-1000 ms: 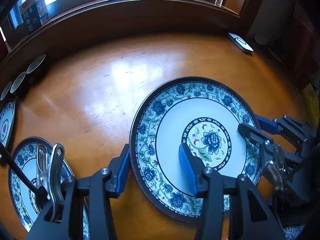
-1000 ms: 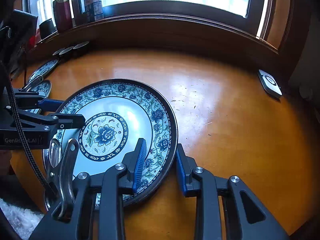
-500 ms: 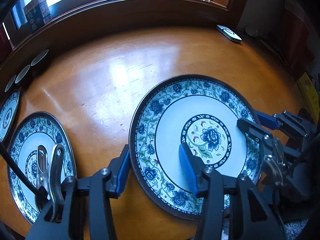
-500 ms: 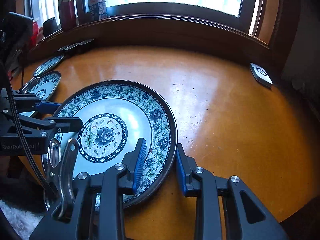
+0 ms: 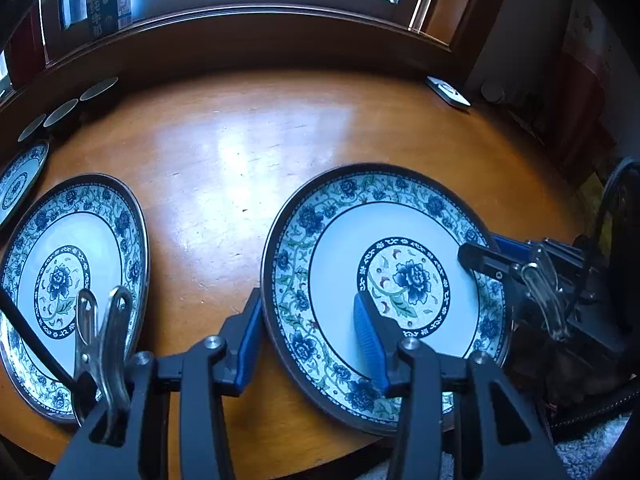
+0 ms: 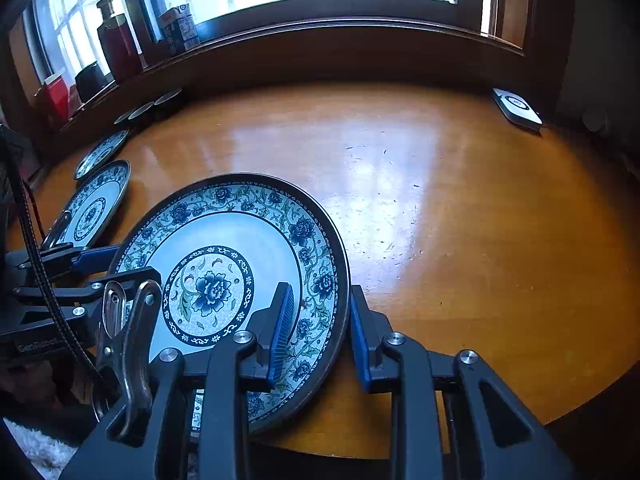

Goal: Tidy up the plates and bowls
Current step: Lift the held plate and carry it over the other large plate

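Note:
A large blue-and-white floral plate (image 5: 384, 280) sits at the near edge of the round wooden table (image 5: 240, 152); it also shows in the right wrist view (image 6: 232, 280). My left gripper (image 5: 308, 340) straddles its left rim, one finger inside, one outside. My right gripper (image 6: 320, 336) straddles its right rim the same way. Both sets of jaws stand apart around the rim with a gap. A second floral plate (image 5: 68, 280) lies to the left, and a smaller one (image 5: 18, 178) beyond it.
Three small dark cups (image 5: 64, 108) stand at the far left by the window ledge. A white flat device (image 5: 448, 92) lies at the far right edge. A carton (image 5: 108, 4) and a red bottle (image 6: 118, 40) stand on the sill.
Both grippers and the large plate have moved back toward the near table edge. More of the left plate has come into the left wrist view.

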A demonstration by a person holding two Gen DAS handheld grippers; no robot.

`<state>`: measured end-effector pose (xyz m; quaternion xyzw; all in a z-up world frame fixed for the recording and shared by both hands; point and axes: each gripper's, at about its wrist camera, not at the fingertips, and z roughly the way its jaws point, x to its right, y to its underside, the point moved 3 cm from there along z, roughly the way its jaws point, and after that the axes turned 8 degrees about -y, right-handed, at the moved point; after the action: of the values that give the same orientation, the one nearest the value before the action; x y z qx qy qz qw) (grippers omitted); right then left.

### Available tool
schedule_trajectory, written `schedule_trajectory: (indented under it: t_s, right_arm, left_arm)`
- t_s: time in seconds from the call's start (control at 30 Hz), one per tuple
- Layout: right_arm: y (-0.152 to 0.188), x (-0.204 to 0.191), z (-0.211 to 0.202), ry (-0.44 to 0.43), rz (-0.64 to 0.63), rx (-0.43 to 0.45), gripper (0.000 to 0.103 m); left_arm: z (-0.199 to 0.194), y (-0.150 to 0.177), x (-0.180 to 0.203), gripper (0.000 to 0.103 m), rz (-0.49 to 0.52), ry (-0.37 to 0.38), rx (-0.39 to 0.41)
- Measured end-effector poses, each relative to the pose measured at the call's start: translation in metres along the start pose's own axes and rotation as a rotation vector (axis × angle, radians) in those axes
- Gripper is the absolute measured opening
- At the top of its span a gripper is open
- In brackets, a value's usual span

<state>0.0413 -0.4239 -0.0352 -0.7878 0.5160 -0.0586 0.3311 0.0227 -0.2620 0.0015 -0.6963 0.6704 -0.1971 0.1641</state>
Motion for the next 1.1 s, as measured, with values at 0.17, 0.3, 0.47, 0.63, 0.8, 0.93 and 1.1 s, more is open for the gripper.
schedule_trajectory:
  t_s: [0.17, 0.3, 0.47, 0.63, 0.8, 0.93, 1.1]
  right_arm:
    - [-0.002, 0.003, 0.001, 0.004, 0.044, -0.01, 0.029]
    - [-0.004, 0.002, -0.002, 0.016, 0.045, -0.005, 0.029]
    - [-0.007, -0.004, -0.015, 0.035, 0.046, 0.022, 0.029]
    - [-0.016, -0.008, -0.027, 0.056, 0.061, 0.061, 0.029]
    - [-0.025, -0.023, -0.036, 0.049, 0.044, 0.085, 0.029]
    - [-0.037, -0.04, -0.038, 0.02, 0.019, 0.103, 0.029]
    - [-0.058, -0.064, -0.034, -0.019, -0.019, 0.124, 0.029]
  left_arm:
    - [-0.007, 0.0, -0.006, 0.046, 0.006, 0.033, 0.006]
    - [-0.015, -0.003, -0.007, 0.046, 0.035, 0.033, 0.024]
    - [-0.017, -0.01, -0.011, 0.046, 0.042, 0.057, 0.028]
    - [-0.022, -0.016, -0.011, 0.046, 0.072, 0.066, 0.038]
    - [-0.031, -0.019, -0.021, 0.046, 0.074, 0.06, 0.051]
    - [-0.041, -0.02, -0.041, 0.046, 0.053, 0.044, 0.055]
    - [-0.06, -0.031, -0.076, 0.046, -0.022, 0.036, 0.08]
